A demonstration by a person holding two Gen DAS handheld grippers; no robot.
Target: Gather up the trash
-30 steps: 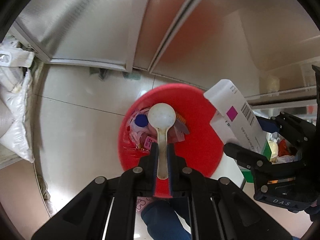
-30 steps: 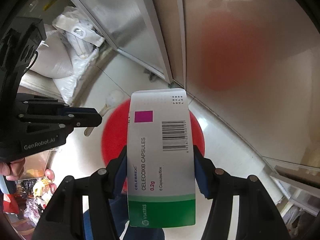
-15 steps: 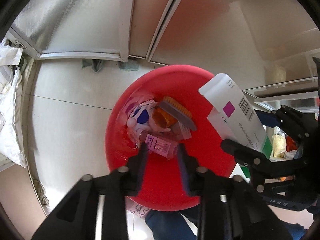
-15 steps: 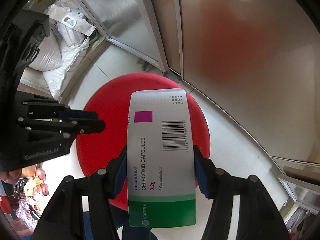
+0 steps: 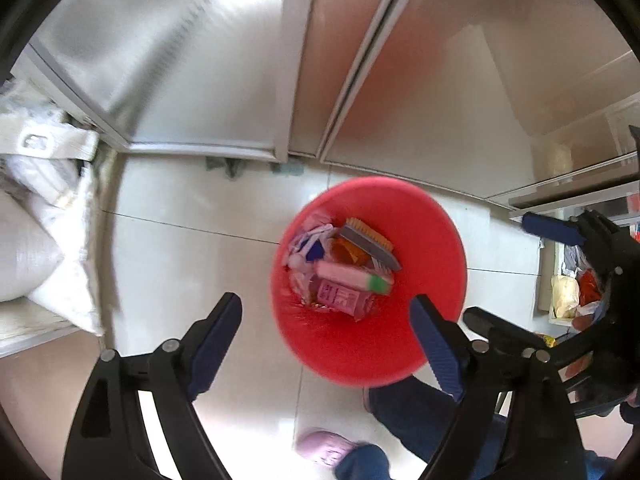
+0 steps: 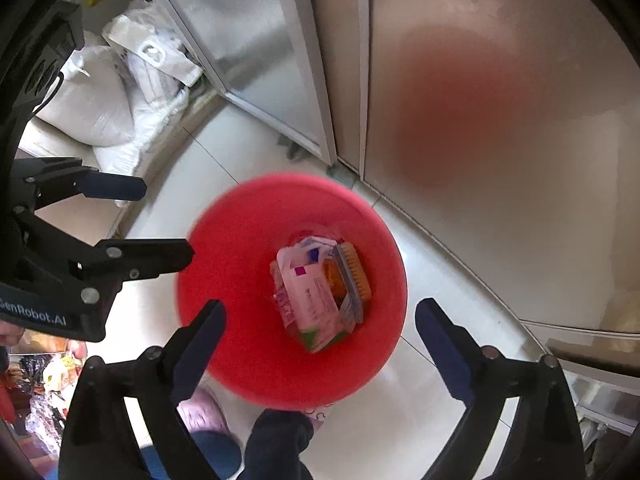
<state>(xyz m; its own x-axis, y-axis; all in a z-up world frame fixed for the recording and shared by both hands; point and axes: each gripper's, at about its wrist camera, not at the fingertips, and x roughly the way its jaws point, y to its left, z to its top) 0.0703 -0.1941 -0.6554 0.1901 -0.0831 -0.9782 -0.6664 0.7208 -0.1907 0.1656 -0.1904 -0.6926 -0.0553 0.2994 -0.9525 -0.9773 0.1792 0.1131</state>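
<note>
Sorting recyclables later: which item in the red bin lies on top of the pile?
The white medicine box with the magenta square and green end; it lies across the brush and wrappers.

The bin (image 5: 436,240) stands on the floor (image 5: 192,248) right of centre in the left wrist view, with the box (image 5: 352,276) lying in it on other trash, a brush (image 5: 372,240) just behind it. Sacks (image 5: 36,240) sit at the left edge, metal doors (image 5: 208,64) across the top. The right gripper (image 5: 504,276) shows at the right edge.
</note>
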